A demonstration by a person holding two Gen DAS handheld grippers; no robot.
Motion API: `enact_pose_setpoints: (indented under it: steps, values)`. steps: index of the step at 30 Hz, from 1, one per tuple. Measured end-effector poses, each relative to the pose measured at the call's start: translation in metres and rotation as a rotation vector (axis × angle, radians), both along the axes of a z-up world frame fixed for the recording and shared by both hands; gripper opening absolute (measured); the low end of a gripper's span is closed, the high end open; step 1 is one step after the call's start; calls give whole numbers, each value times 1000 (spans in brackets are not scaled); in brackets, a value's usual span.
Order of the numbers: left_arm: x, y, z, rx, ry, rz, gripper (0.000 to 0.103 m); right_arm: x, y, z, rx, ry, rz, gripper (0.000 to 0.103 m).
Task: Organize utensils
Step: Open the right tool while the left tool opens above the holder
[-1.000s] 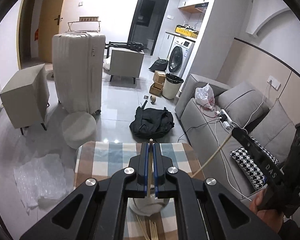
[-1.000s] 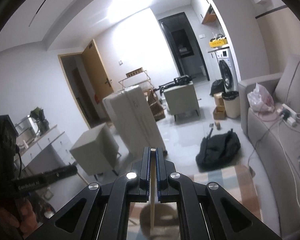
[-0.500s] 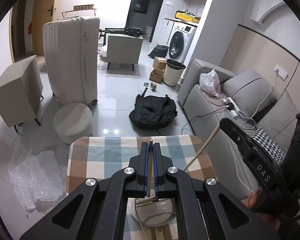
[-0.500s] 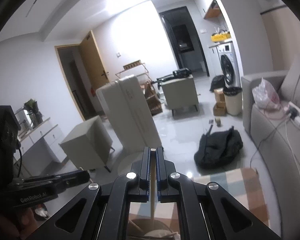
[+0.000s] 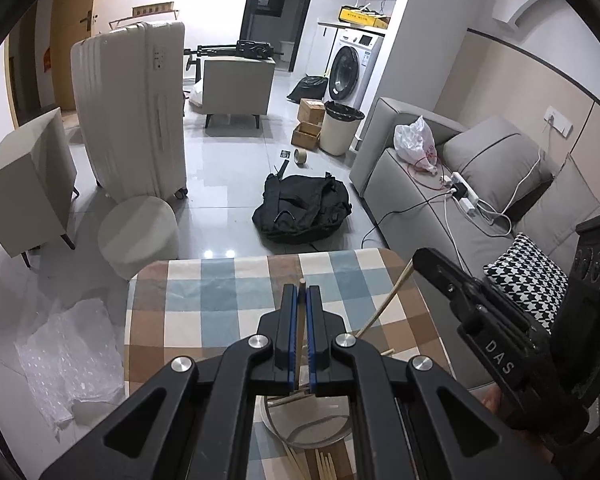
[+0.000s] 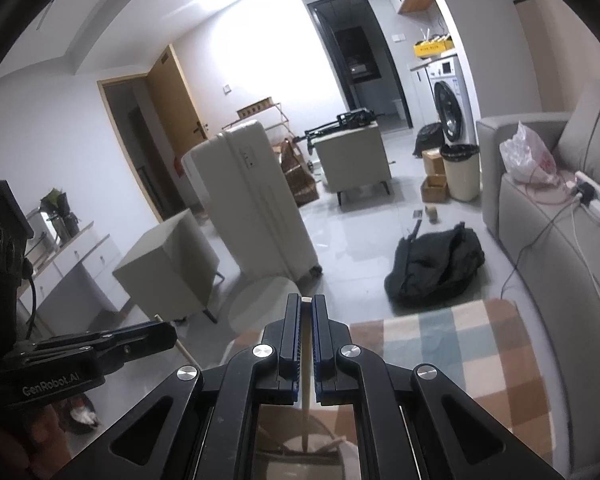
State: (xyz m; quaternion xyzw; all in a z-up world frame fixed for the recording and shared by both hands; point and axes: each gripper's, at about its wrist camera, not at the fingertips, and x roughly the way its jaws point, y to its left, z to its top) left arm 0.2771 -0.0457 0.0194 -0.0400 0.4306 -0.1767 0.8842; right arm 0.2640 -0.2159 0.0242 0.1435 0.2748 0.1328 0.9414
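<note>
Over the checkered table (image 5: 228, 312), the left gripper (image 5: 301, 300) and the right gripper (image 6: 307, 312) are each pinching one chopstick (image 5: 301, 320) (image 6: 307, 380) between closed fingers, sticks hanging toward the round holder (image 5: 300, 432) below. Judging by this, both are being lowered in; next, each tip needs aiming inside the rim before releasing.

I see a tablecloth (image 5: 204, 312) checked blue, brown and white, a black bag (image 5: 302, 210), a cream suitcase (image 5: 132, 116), a grey sofa (image 5: 420, 208), and a black-white houndstooth cushion (image 5: 528, 276).
</note>
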Motion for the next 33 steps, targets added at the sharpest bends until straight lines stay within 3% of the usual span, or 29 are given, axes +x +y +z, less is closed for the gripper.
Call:
enact_pose_setpoints:
  steps: [8,13,15,17,20,27,33]
  values:
    - [-2,2,-9,-25,71,-10,0,-3,-3,-13,23,70,37,7]
    - [-5,-2,-15,7,115,-7,2,-10,-6,-15,17,89,48,7]
    - [-8,-2,-15,15,120,-4,10,-14,-9,-15,15,92,43,9]
    - [-13,-1,-13,20,113,1,31,-19,-14,-14,16,98,33,15]
    - [-23,-1,-7,22,82,11,41,-26,-20,-12,19,108,20,24]
    - [-41,-4,4,53,59,24,44,-51,-26,0,21,102,26,36]
    - [-57,-6,9,69,34,44,55,-77,-25,13,12,72,41,42]
